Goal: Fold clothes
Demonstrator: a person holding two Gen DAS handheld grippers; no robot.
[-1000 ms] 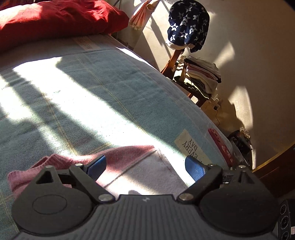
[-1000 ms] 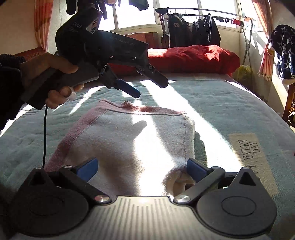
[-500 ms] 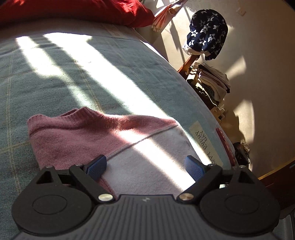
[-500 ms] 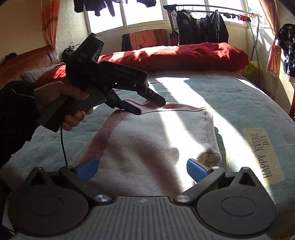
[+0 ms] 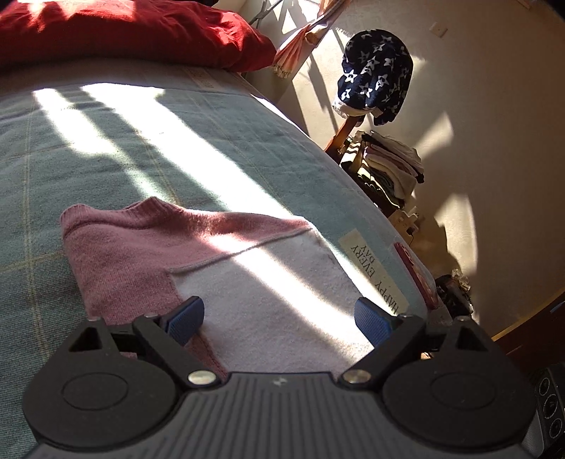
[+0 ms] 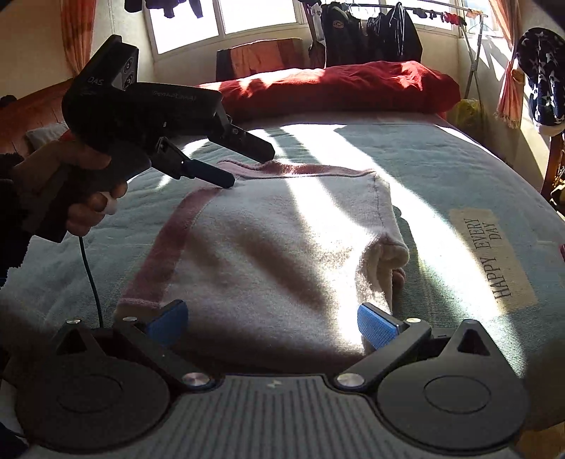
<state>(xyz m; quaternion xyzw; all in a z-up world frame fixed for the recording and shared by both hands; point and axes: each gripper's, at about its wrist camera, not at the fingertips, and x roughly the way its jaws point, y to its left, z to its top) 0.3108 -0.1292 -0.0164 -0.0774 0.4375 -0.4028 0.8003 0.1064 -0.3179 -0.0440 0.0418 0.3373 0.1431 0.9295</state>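
Observation:
A folded pink and white sweater point(image 6: 282, 240) lies flat on the teal bedspread point(image 6: 441, 169). Its pink band runs along the left and far edges, and a rolled cuff shows at its right side. My right gripper point(image 6: 272, 325) is open just above the sweater's near edge and holds nothing. My left gripper point(image 6: 247, 167), held by a hand point(image 6: 88, 197), is open at the sweater's far left corner. In the left wrist view the open left gripper point(image 5: 279, 321) hovers over the sweater point(image 5: 176, 247), where pink meets white.
A red pillow point(image 6: 335, 84) lies across the head of the bed. A chair with stacked clothes point(image 5: 388, 169) and a star-patterned garment point(image 5: 374, 77) stands beside the bed. Dark clothes hang on a rack point(image 6: 370, 31) by the window. A "HAPPY EVERY DAY" label point(image 6: 491, 254) is on the bedspread.
The left gripper has dropped and moved left, from above the sweater's far edge to its far left corner. The right gripper has drawn back, showing more of the sweater. Both stayed open.

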